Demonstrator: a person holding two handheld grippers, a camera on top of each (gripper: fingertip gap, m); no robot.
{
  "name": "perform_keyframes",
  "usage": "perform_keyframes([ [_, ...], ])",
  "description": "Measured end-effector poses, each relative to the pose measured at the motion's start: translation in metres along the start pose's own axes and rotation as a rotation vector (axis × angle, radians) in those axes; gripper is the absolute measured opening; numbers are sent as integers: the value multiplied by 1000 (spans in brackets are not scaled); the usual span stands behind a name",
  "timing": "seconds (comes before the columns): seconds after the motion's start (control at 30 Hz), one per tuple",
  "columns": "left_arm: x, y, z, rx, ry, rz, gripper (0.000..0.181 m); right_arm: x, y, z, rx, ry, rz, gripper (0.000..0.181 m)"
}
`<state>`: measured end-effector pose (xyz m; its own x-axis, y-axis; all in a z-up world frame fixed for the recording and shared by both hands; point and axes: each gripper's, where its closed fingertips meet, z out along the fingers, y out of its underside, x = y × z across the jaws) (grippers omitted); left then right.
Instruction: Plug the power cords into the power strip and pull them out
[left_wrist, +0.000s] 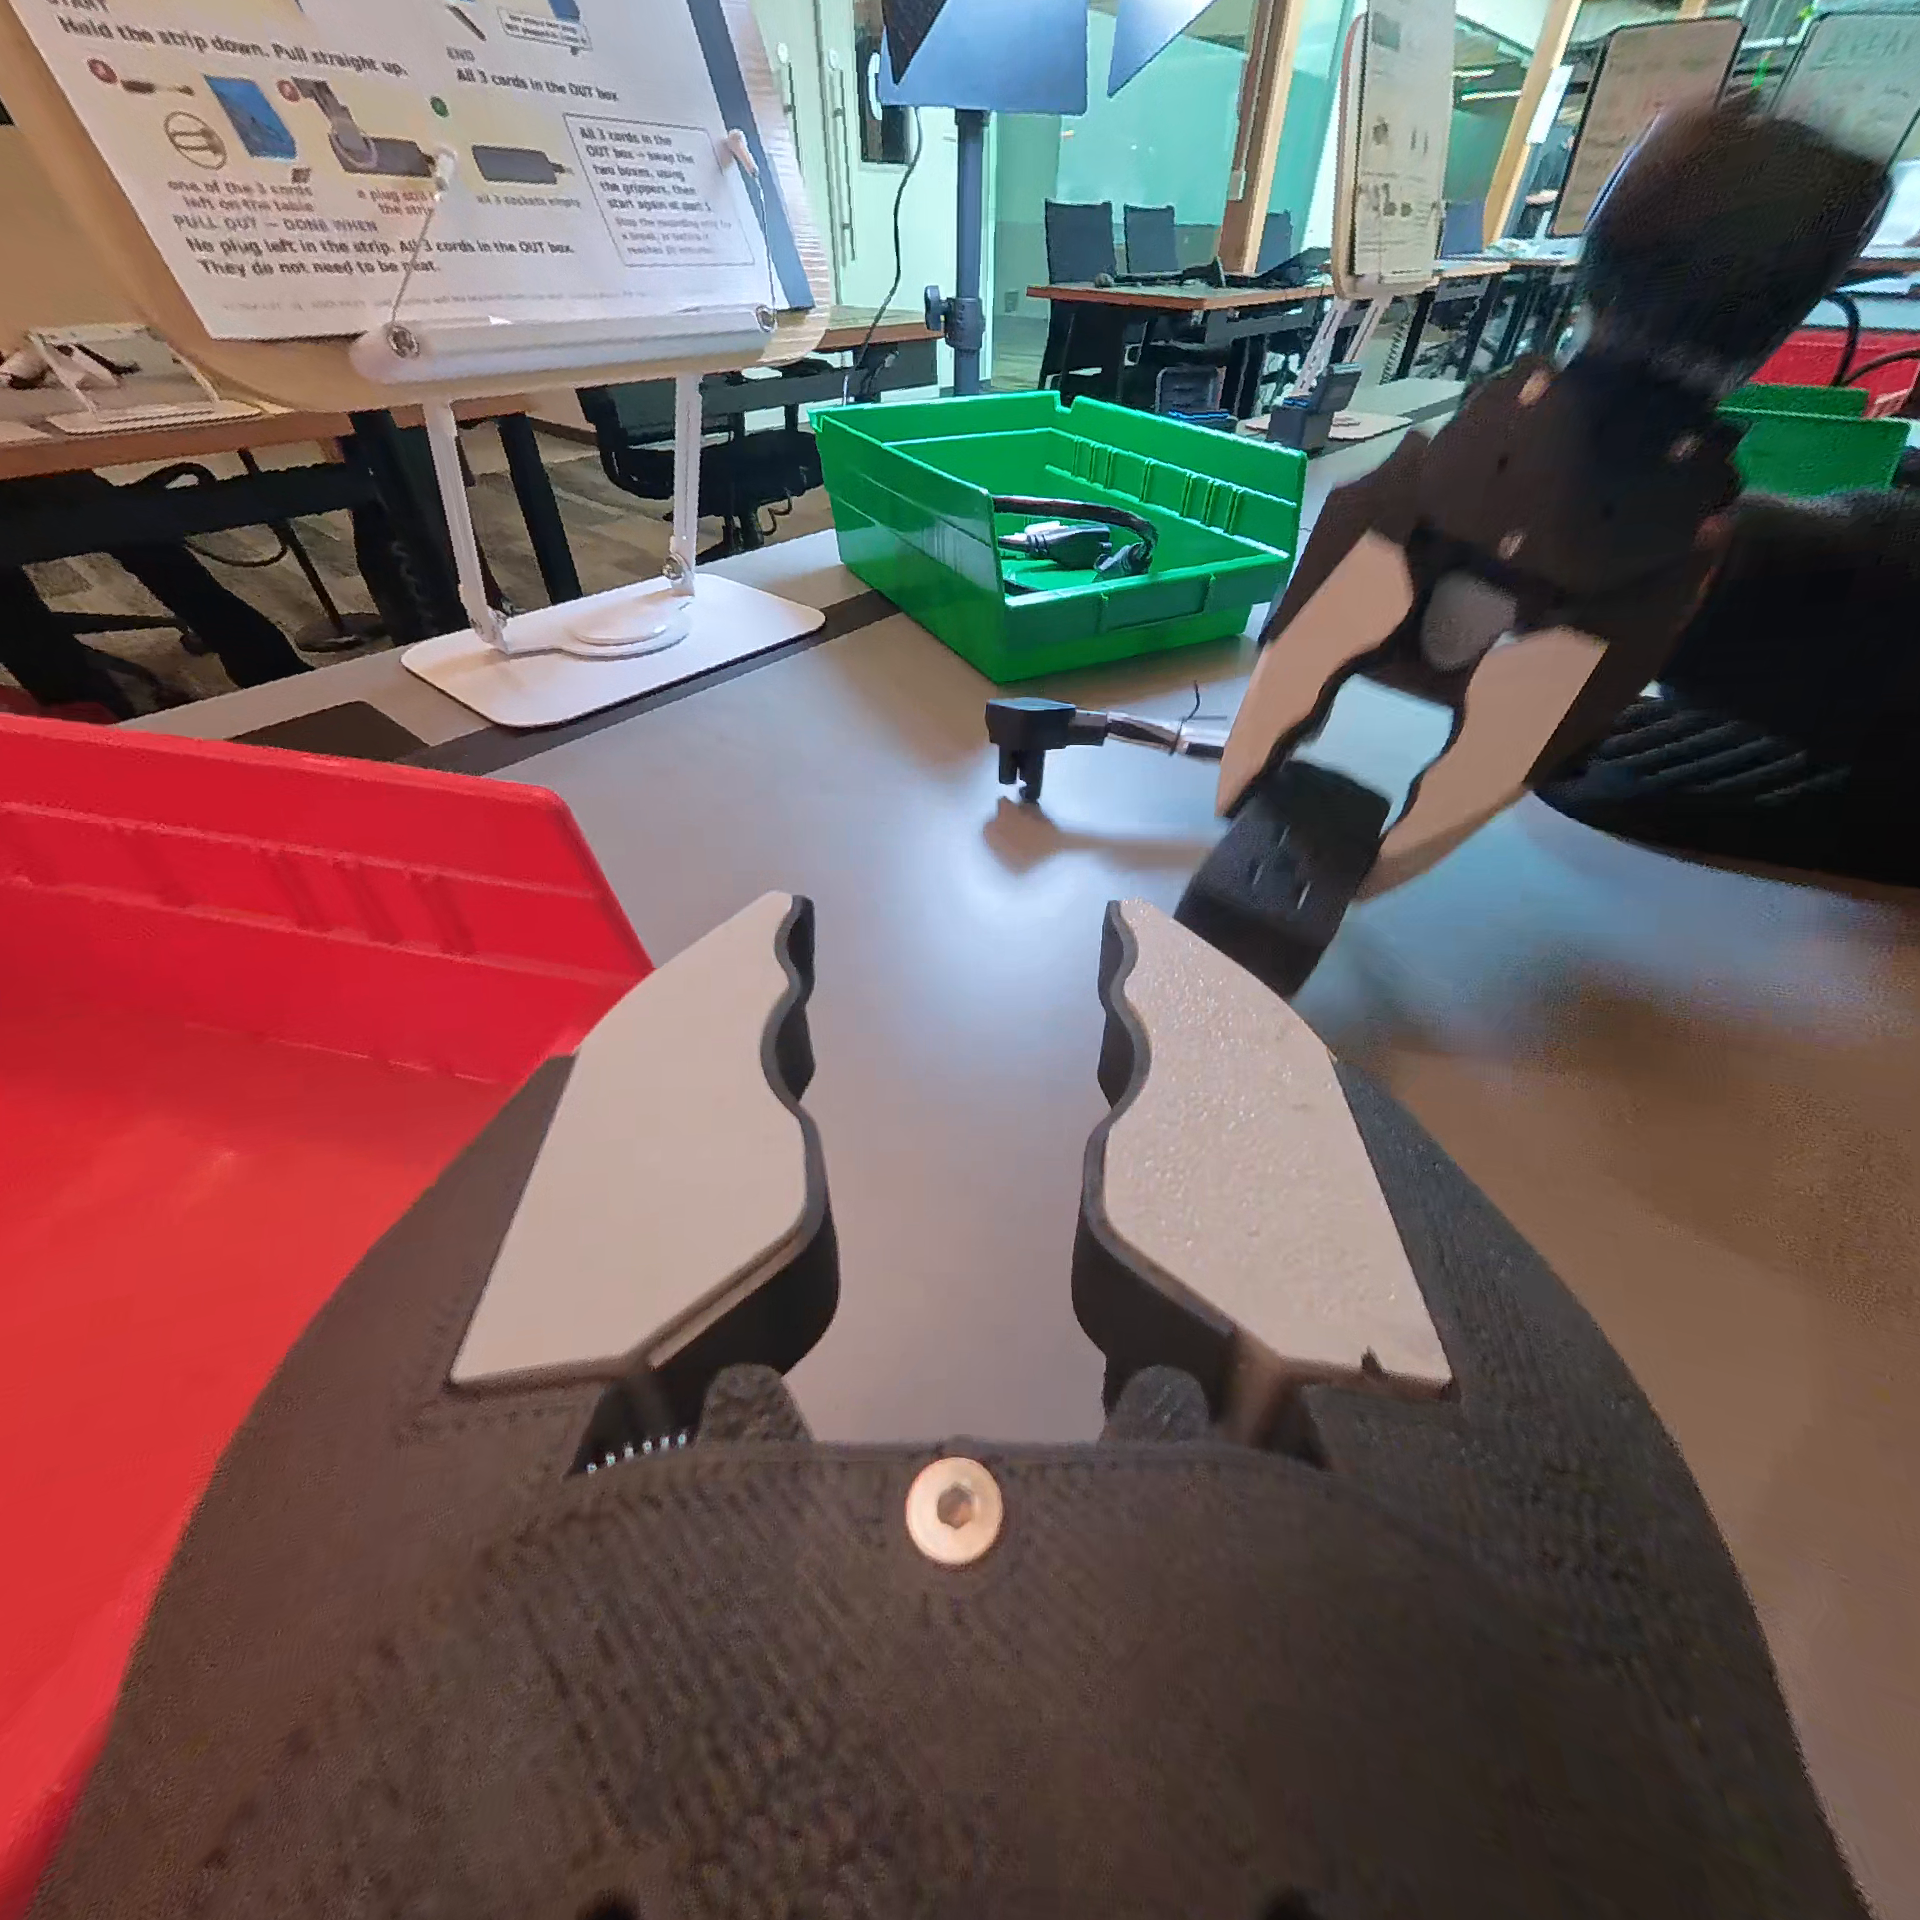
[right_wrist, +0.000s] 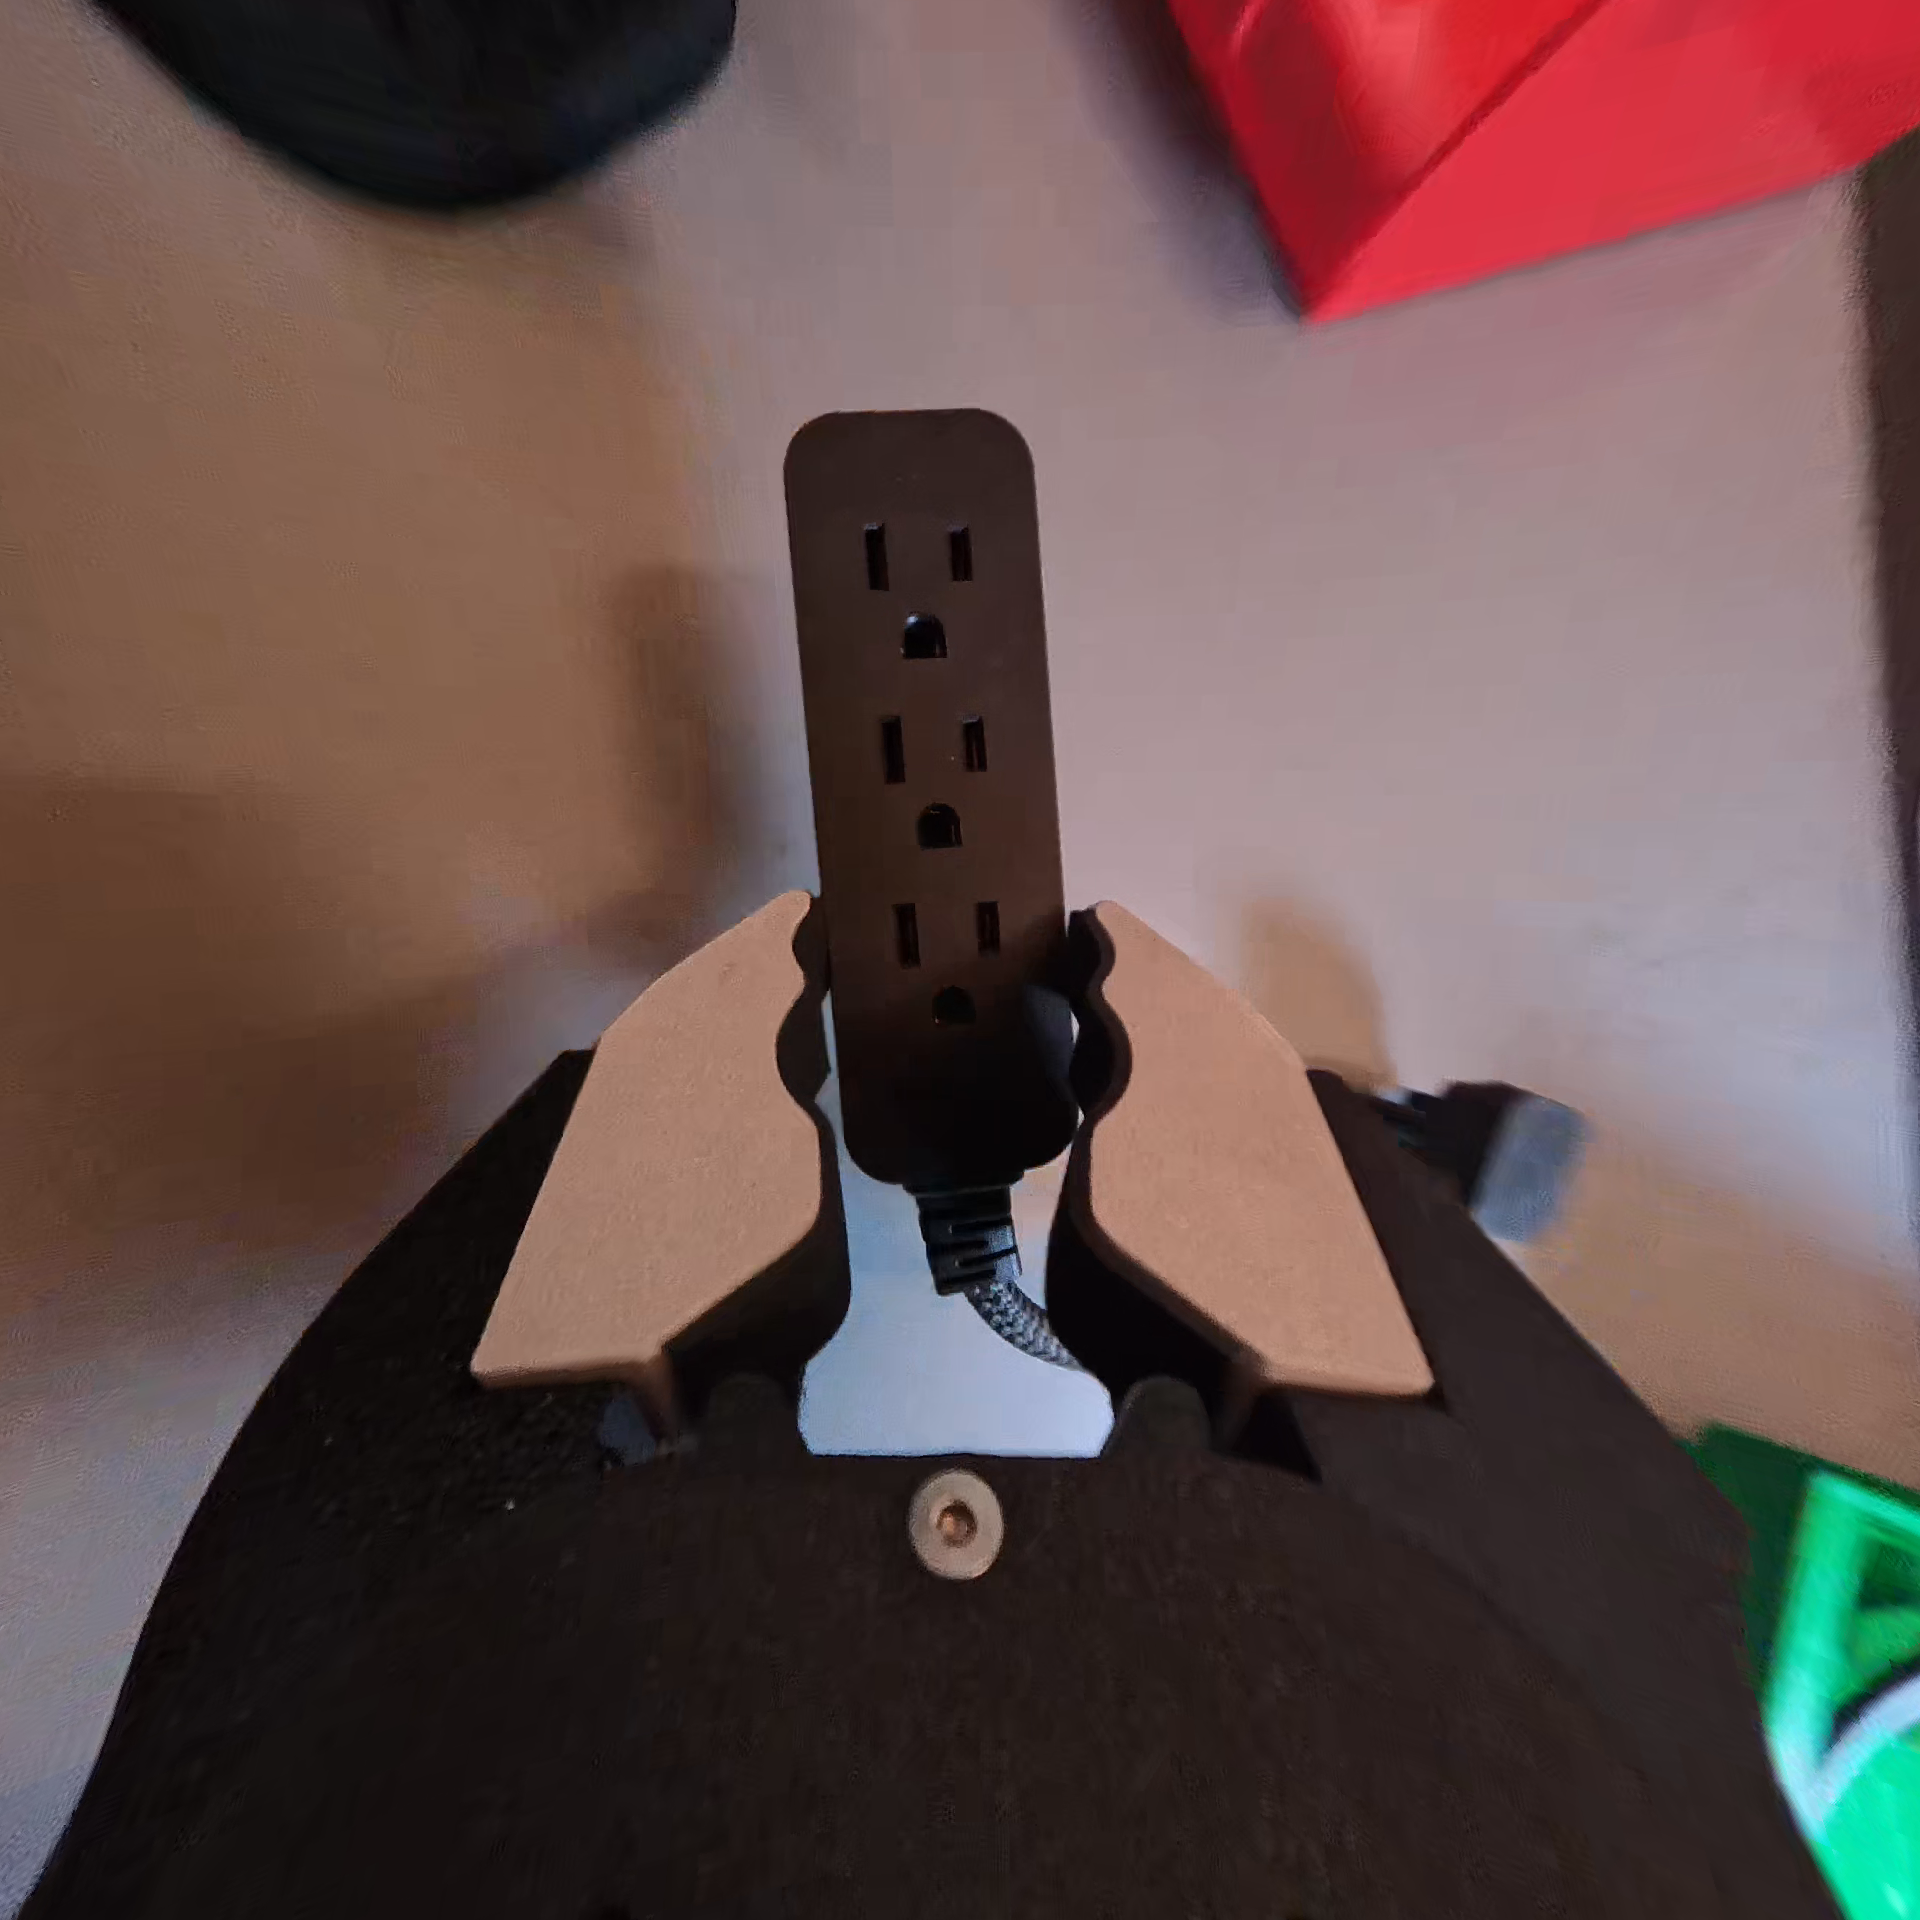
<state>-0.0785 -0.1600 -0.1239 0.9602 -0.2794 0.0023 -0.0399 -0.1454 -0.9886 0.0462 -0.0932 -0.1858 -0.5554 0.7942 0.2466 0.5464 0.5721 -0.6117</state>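
Right gripper (right_wrist: 948, 935): fingers pinch the near end of the black power strip (right_wrist: 930, 727), by its braided cord (right_wrist: 1023, 1320); all three sockets bare
Left gripper (left_wrist: 954, 935): fingers spread, nothing between them; beside the red bin (left_wrist: 260, 935)
Loose plug (left_wrist: 1029, 732): on the desk (left_wrist: 831, 831), near the green bin (left_wrist: 1039, 623); a cord (left_wrist: 1081, 535) lies inside that bin

Grey worktop (left_wrist: 914, 935) bearing a red bin (left_wrist: 260, 935), green bin (left_wrist: 1049, 540), white document stand (left_wrist: 613, 644), and black plug (left_wrist: 1029, 727).
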Motion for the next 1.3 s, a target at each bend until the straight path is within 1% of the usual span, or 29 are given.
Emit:
perform_keyframes([
  [0.07, 1, -3, 0, 10, 1, 10, 52, 15, -18, -36, 75, 68, 10, 44],
  [0.2, 5, -2, 2, 6, 33, 1, 52, 55, -38, -113, 129, 192, -22, 44],
  [0.3, 9, -4, -1, 13, 32, 29, 51, 97, -37, -162, 62, 310, -61, 44],
  [0.37, 10, -4, -2, 14, 25, 43, 50, 127, -26, -179, -8, 366, -103, 44],
  [0.43, 9, -3, -1, 7, 24, 42, 50, 161, -2, -185, -97, 411, -147, 45],
  [0.53, 7, 0, -1, -3, 17, 35, 50, 210, 48, -180, -215, 465, -151, 45],
  [0.63, 4, 1, -2, -7, 6, 30, 49, 254, 108, -172, -308, 556, -87, 45],
  [0.67, 3, 1, -3, -6, 0, 30, 50, 264, 130, -171, -349, 597, -51, 48],
  [0.7, 1, 0, -3, -4, -6, 28, 50, 269, 148, -169, -363, 613, 3, 55],
  [0.77, -2, 1, -5, -3, -17, 19, 50, 267, 166, -164, -305, 608, 141, 61],
  [0.8, -4, 2, -6, -9, -23, 13, 50, 263, 168, -161, -260, 609, 193, 63],
  [0.9, -11, 6, -8, -36, -46, 8, 51, 236, 149, -159, -88, 616, 260, 60],
  [1.0, -21, 10, -10, -81, -80, 7, 52, 201, 136, -155, 8, 630, 354, 57],
  [1.1, -33, 8, -14, -99, -131, 20, 53, 162, 135, -143, 50, 645, 511, 60],
  [1.17, -41, 9, -16, -112, -177, 39, 54, 135, 131, -132, 90, 652, 574, 63],
  [1.23, -49, 12, -17, -144, -221, 69, 55, 119, 135, -124, 64, 702, 553, 64],
  [1.3, -59, 17, -15, -218, -257, 124, 56, 116, 149, -117, -37, 745, 489, 64],
])
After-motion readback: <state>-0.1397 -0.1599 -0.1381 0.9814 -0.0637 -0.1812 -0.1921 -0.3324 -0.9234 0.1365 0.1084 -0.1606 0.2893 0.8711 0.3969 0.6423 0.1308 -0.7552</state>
